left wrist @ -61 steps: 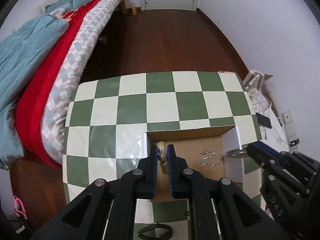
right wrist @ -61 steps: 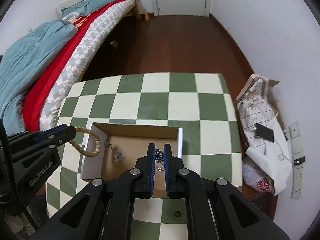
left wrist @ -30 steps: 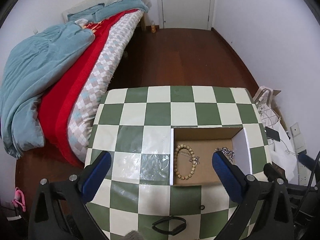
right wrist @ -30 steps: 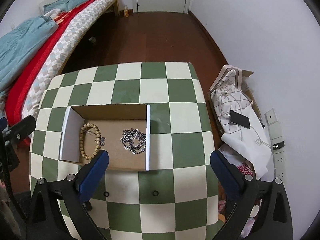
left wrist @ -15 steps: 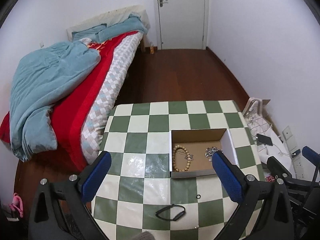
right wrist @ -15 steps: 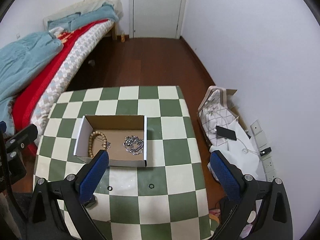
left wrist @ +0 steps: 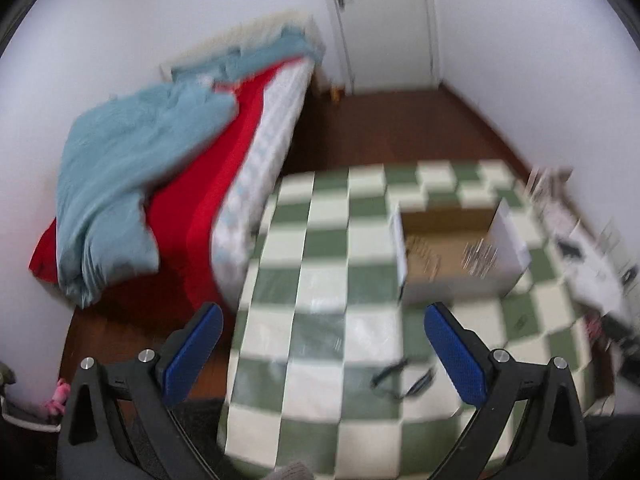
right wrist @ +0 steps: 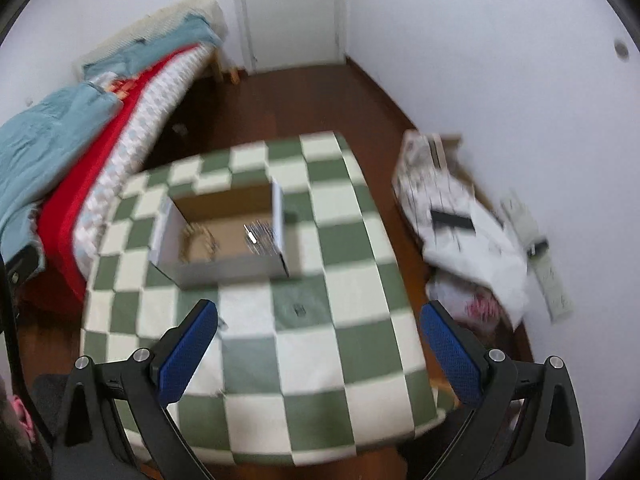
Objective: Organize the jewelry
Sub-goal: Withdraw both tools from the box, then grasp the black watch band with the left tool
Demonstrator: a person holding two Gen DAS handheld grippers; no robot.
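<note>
Both views are motion-blurred. An open cardboard box (left wrist: 452,284) (right wrist: 224,270) stands on the green-and-white checkered table (left wrist: 320,280) (right wrist: 340,240). Inside it lie a wooden bead bracelet (right wrist: 198,240) on the left and a silver chain (right wrist: 260,232) (left wrist: 480,256) on the right. A black loop (left wrist: 400,376) lies on the table in front of the box. A small dark ring (right wrist: 299,309) lies on the table too. My left gripper (left wrist: 324,344) and my right gripper (right wrist: 318,340) are both wide open, empty, high and well back from the box.
A bed with a red cover and blue blanket (left wrist: 140,168) (right wrist: 60,140) runs along the table's left side. White bags and a dark phone (right wrist: 452,220) lie on the floor at the right by the wall. A white door (right wrist: 292,12) is at the back.
Both grippers let go of the bracelet and chain into the box, opened wide and pulled back and up. Now both cameras are swinging, blurring the view.
</note>
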